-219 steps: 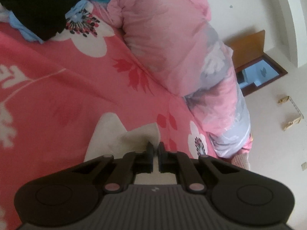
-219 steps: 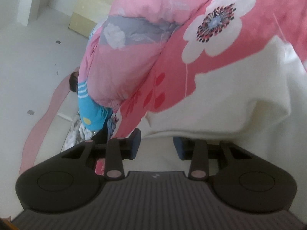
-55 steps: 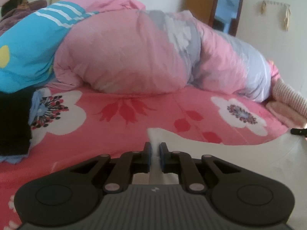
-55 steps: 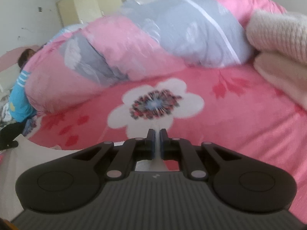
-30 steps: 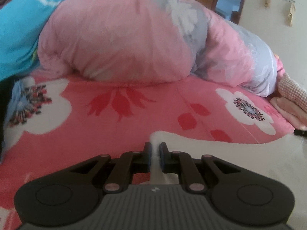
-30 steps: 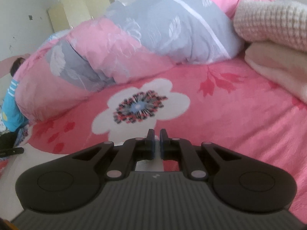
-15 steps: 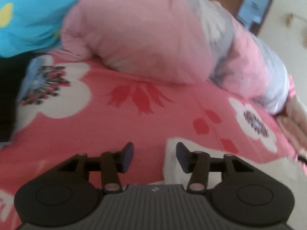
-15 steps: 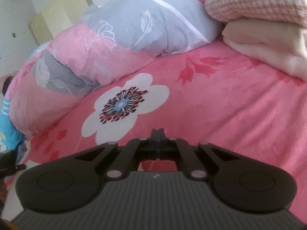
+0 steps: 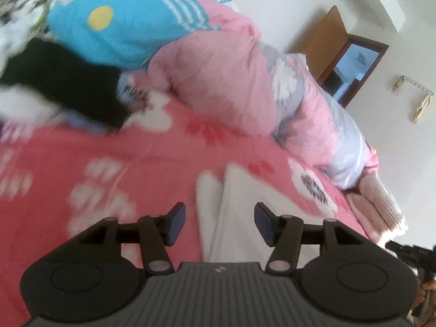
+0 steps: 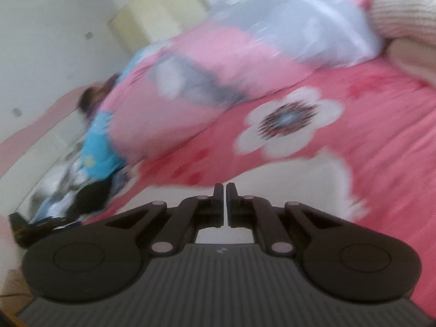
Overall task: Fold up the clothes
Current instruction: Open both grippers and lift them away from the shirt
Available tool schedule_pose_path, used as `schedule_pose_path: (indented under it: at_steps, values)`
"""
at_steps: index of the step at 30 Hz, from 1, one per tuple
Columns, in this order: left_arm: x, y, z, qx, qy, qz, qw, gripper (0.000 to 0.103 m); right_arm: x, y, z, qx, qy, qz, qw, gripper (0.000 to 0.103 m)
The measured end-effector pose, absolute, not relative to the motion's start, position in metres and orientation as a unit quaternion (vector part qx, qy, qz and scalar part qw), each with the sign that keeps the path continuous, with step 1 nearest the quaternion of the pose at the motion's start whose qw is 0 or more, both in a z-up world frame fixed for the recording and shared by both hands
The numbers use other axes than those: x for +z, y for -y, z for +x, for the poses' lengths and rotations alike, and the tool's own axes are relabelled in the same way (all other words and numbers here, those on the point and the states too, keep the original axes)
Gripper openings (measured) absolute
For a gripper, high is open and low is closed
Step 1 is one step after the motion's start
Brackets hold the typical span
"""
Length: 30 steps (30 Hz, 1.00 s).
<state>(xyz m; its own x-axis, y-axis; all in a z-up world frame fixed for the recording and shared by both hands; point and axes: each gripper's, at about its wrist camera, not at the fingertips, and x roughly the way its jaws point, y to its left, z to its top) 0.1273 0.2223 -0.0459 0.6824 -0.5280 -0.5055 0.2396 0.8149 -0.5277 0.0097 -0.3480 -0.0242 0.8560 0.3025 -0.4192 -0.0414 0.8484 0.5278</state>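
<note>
Pink bedspread (image 9: 81, 150) blurs; left gripper (image 9: 219, 219) (earlier shut) released white garment (image 9: 239, 204).

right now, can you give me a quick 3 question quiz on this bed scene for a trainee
1. True or false: the left gripper is clamped on the white garment.
2. Which gripper is shut? A) left B) right C) both
3. Fill in: the black garment lies just below a ____ garment with white stripes.

Key: 1 false, its jaws have just been opening and stand apart above the cloth. 2 B, the right gripper. 3 blue.
</note>
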Motion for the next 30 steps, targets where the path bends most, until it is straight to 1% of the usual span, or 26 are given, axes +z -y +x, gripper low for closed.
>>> schedule_pose_path:
  at_steps: [4, 6, 8, 11, 15, 18, 21, 22, 23, 24, 25, 26, 28, 30]
  values:
    - [-0.065, -0.239, 0.085, -0.221, -0.342, -0.217, 0.887, 0.055, -0.033, 0.307, 0.003, 0.131, -0.28, 0.248, 0.918, 0.004]
    - [-0.068, -0.24, 0.068, -0.228, -0.338, -0.195, 0.892, 0.055, -0.04, 0.292, 0.0, 0.141, -0.294, 0.256, 0.91, 0.004]
    - [-0.067, -0.232, 0.055, -0.236, -0.333, -0.143, 0.902, 0.055, -0.048, 0.28, -0.004, 0.146, -0.309, 0.26, 0.903, 0.005]
    - [-0.066, -0.21, 0.039, -0.244, -0.32, -0.04, 0.915, 0.055, -0.058, 0.261, -0.009, 0.152, -0.328, 0.263, 0.895, 0.006]
    - [-0.074, -0.179, 0.028, -0.239, -0.307, 0.078, 0.918, 0.055, -0.065, 0.238, -0.015, 0.155, -0.339, 0.25, 0.893, 0.007]
    - [-0.081, -0.167, 0.021, -0.239, -0.286, 0.134, 0.918, 0.056, -0.065, 0.225, -0.017, 0.158, -0.34, 0.249, 0.893, 0.011]
    - [-0.082, -0.161, 0.023, -0.242, -0.273, 0.154, 0.918, 0.054, -0.066, 0.22, -0.017, 0.159, -0.341, 0.255, 0.891, 0.012]
    - [-0.082, -0.159, 0.024, -0.242, -0.269, 0.162, 0.918, 0.049, -0.066, 0.218, -0.018, 0.158, -0.342, 0.255, 0.89, 0.013]
    - [-0.082, -0.157, 0.024, -0.243, -0.264, 0.172, 0.917, 0.04, -0.066, 0.217, -0.018, 0.158, -0.343, 0.255, 0.89, 0.013]
    - [-0.081, -0.153, 0.022, -0.244, -0.258, 0.189, 0.916, 0.035, -0.066, 0.216, -0.019, 0.157, -0.344, 0.255, 0.89, 0.014]
    - [-0.081, -0.148, 0.019, -0.239, -0.245, 0.218, 0.914, 0.025, -0.066, 0.215, -0.02, 0.156, -0.344, 0.255, 0.89, 0.014]
    - [-0.081, -0.142, 0.014, -0.231, -0.228, 0.253, 0.911, 0.02, -0.066, 0.215, -0.02, 0.154, -0.345, 0.255, 0.89, 0.014]
    - [-0.08, -0.131, 0.003, -0.199, -0.182, 0.33, 0.905, 0.018, -0.066, 0.214, -0.022, 0.152, -0.345, 0.254, 0.891, 0.015]
    - [-0.081, -0.123, -0.009, -0.157, -0.13, 0.402, 0.892, 0.013, -0.065, 0.213, -0.023, 0.15, -0.344, 0.252, 0.892, 0.015]
